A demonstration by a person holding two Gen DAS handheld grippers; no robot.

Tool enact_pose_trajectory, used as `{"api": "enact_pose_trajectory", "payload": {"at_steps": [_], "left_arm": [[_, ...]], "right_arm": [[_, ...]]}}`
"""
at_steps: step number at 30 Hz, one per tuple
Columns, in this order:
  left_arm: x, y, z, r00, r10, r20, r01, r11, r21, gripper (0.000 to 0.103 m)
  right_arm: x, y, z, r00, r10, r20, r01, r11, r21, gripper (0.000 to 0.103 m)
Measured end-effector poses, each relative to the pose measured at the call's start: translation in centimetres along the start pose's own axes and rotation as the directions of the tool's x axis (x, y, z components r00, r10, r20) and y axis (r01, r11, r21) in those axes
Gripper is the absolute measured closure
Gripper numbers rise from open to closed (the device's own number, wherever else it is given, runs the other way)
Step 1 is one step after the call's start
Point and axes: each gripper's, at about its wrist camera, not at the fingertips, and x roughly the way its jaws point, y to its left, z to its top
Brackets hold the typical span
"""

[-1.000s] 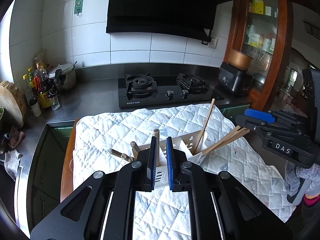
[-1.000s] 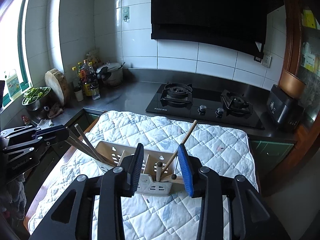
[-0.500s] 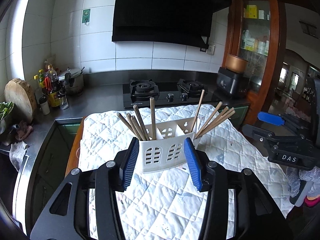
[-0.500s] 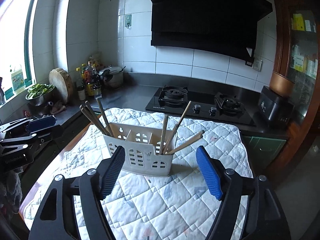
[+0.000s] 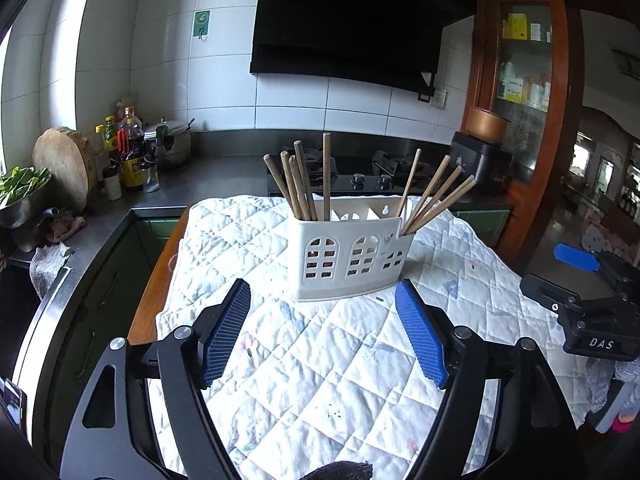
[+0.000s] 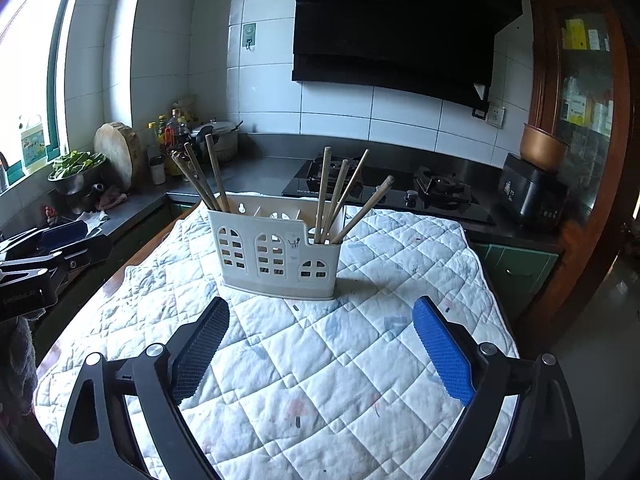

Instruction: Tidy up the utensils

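White holder (image 5: 347, 257): we see it upright on the quilted cloth (image 5: 320, 360) that covers the table.
Chopsticks (image 5: 301, 186): wooden, leaning in both end compartments.
Left tool (image 5: 323, 300): its jaws have just been opening; spread, nothing between them.
Right tool (image 6: 320, 312): also just opening; wide apart, empty, short of the holder.
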Motion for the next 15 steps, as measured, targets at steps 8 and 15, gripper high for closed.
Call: {"api": "enact_pose_trajectory", "payload": {"at_steps": [8,15], "left_arm": [[-1.1,0.9,-2.5,1.0,0.016,-0.003,-0.016,0.999,-0.028,0.018],[-2.0,0.3,-4.2,1.0,0.011,-0.01,-0.011,1.0,-0.003,0.016]], "right_arm": [[-1.6,0.7,-2.6,1.0,0.005,0.011,-0.005,1.0,0.009,0.007],[-2.7,1.2,-3.9,0.999,-0.024,0.031,0.023,1.0,0.013,0.007]]}}
